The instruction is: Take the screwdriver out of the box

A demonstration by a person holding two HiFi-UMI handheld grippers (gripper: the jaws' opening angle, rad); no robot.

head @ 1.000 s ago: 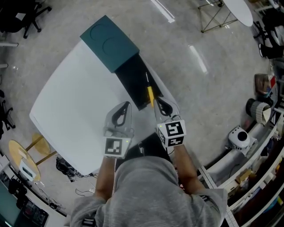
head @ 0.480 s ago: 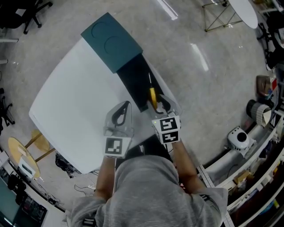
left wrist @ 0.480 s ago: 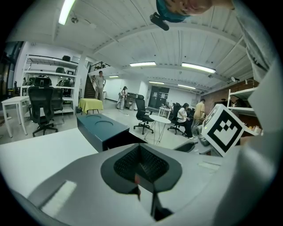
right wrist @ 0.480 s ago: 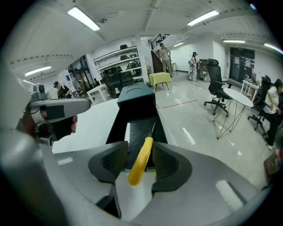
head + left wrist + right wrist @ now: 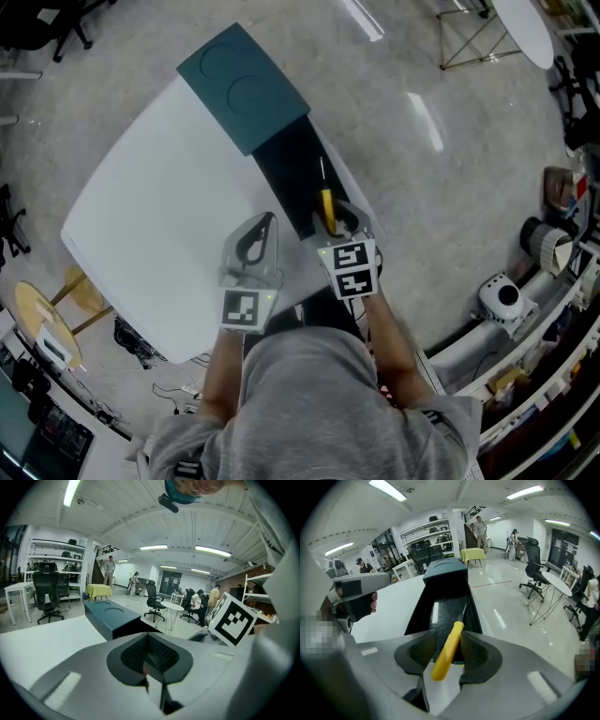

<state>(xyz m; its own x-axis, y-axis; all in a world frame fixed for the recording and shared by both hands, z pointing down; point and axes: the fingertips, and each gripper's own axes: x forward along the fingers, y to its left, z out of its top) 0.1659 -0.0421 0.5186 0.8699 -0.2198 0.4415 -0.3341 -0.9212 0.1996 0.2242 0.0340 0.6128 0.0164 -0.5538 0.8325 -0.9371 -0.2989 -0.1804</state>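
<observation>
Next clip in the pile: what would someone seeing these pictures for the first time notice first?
The yellow-handled screwdriver stands out most: it lies slanted between the fingers of the right gripper, which are closing around it, its shaft pointing into the long black box. Next comes the dark teal block at the box's far end, on the white table. The left gripper is shut and empty.

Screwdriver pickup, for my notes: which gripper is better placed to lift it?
Right: the right gripper is closing its fingers around the screwdriver, at its yellow handle. The left gripper is shut and empty, beside the box.
</observation>
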